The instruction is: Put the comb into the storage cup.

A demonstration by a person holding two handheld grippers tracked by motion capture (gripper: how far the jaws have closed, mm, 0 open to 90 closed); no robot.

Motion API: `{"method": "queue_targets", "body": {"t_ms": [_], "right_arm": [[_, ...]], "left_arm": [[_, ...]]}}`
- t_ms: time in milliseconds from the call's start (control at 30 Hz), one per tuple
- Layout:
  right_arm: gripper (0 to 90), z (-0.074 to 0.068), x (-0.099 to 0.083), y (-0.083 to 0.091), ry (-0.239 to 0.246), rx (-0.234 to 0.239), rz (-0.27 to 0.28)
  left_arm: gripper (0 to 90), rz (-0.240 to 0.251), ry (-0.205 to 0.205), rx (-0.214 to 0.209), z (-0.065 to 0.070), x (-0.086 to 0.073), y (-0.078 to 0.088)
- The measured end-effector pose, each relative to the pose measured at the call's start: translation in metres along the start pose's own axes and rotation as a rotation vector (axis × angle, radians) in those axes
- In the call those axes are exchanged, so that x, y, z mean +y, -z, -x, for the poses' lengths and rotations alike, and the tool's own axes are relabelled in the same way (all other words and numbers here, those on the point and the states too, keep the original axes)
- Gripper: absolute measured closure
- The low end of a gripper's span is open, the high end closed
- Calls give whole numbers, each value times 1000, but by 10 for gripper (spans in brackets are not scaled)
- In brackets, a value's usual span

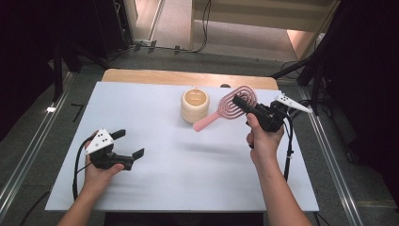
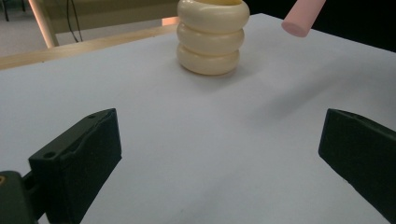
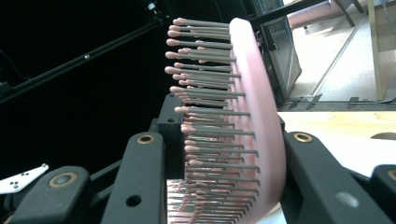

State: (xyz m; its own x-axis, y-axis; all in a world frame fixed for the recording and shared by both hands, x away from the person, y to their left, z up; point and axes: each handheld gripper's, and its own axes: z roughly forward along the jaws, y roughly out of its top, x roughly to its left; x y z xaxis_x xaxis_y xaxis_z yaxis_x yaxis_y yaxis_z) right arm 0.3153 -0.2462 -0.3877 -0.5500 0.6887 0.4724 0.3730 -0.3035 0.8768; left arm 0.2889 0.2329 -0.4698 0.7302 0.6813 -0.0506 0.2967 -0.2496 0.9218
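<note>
Our right claw grips the pink hairbrush by its head, handle toward the cream holder; our left claw waits open.

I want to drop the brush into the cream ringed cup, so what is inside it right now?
In the high view the cream cup shows an open mouth and bare inner wall, nothing sticking out. Its bottom is hidden by the rim, so a small item there cannot be ruled out. The pink brush is held in the right claw.
</note>
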Motion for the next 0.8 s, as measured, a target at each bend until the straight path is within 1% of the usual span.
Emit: {"method": "queue_targets", "body": {"t_ms": [100,133,200,467,600,700,800], "right_arm": [[623,0,3,-1,1,-1,3],[623,0,4,-1,1,-2,1],[623,-1,6,-1,3,-2,4],[624,1,13,-6,8,-8,15],[624,2,16,-8,12,-9,18],[624,3,18,-9,17,-12,19],[624,4,22,-10,16,-13,24]], "left_arm": [[0,15,14,10,-3,-7,8],[0,14,11,15,-4,-9,9],[0,19,24,20,-6,-13,13],[0,30,33,45,-12,-21,27],[0,20,34,59,-16,-27,33],[0,25,47,65,-18,-32,38],[0,31,43,72,-18,-32,42]]}}
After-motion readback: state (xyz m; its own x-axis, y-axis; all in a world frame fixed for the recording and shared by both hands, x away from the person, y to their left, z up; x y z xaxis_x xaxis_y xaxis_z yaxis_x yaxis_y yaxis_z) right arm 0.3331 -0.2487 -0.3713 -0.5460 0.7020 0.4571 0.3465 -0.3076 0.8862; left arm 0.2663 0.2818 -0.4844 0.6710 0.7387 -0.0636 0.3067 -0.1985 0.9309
